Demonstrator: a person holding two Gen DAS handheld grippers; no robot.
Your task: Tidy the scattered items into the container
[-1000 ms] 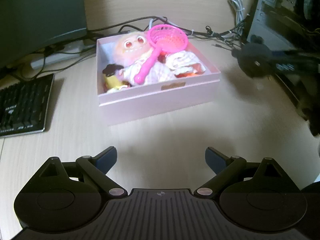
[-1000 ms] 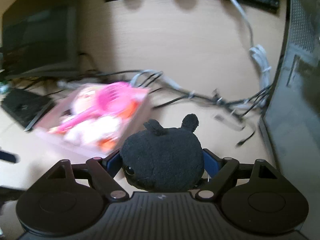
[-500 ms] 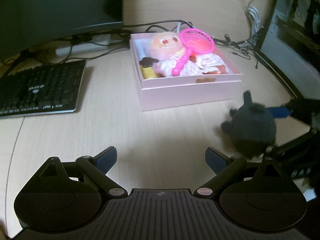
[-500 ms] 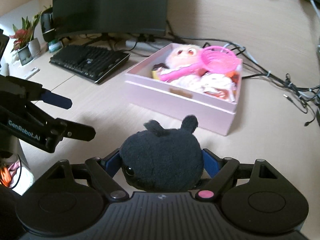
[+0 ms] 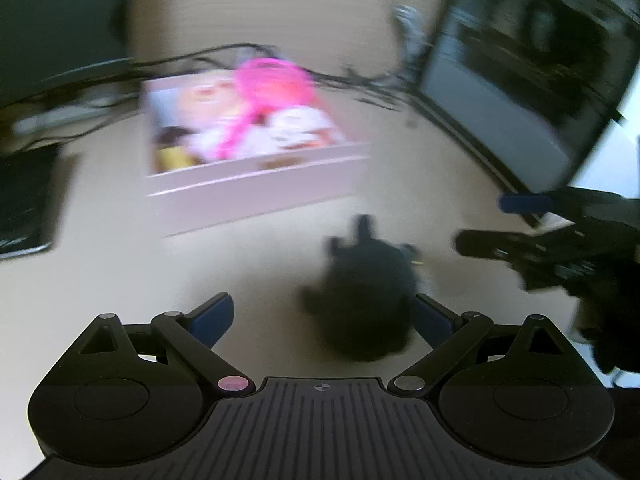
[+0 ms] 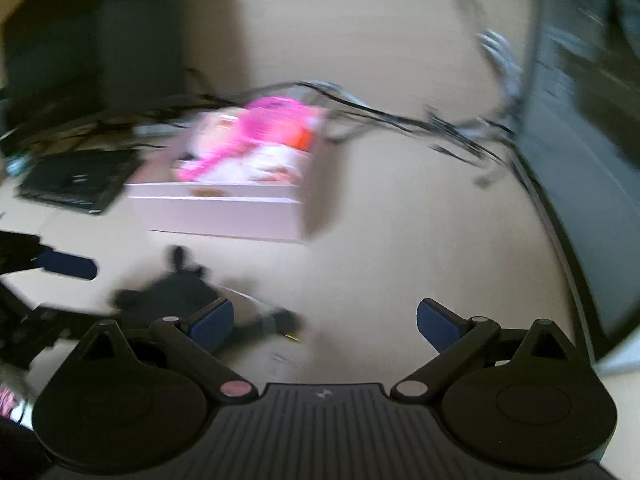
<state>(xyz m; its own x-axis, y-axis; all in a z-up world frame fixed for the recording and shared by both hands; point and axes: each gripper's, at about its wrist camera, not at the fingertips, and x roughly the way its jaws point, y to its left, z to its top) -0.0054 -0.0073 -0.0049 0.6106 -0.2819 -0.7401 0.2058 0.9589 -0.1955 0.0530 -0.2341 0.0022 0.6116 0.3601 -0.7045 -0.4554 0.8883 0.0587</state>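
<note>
A black plush toy [image 5: 364, 292] with two small ears lies on the desk in front of the pink box [image 5: 256, 196]. The box holds a doll, a pink sieve [image 5: 272, 84] and other soft toys. My left gripper [image 5: 322, 316] is open, and the plush sits between its fingers near the right one, without being squeezed. My right gripper [image 6: 324, 320] has nothing between its fingers and its jaws are opening. From there the plush [image 6: 172, 292] lies to the lower left, beside the left gripper [image 6: 60, 292]. Both views are blurred by motion.
A black keyboard [image 6: 80, 180] lies left of the box under a dark monitor [image 5: 60, 12]. Cables [image 6: 400, 120] run behind the box. A computer case [image 5: 520, 80] stands along the right edge. A small dark plug [image 6: 284, 320] lies near the plush.
The right gripper has let go of the black plush, which now lies on the desk, and has drawn away to the right. The left gripper has swung over so that the plush sits between its fingers.
</note>
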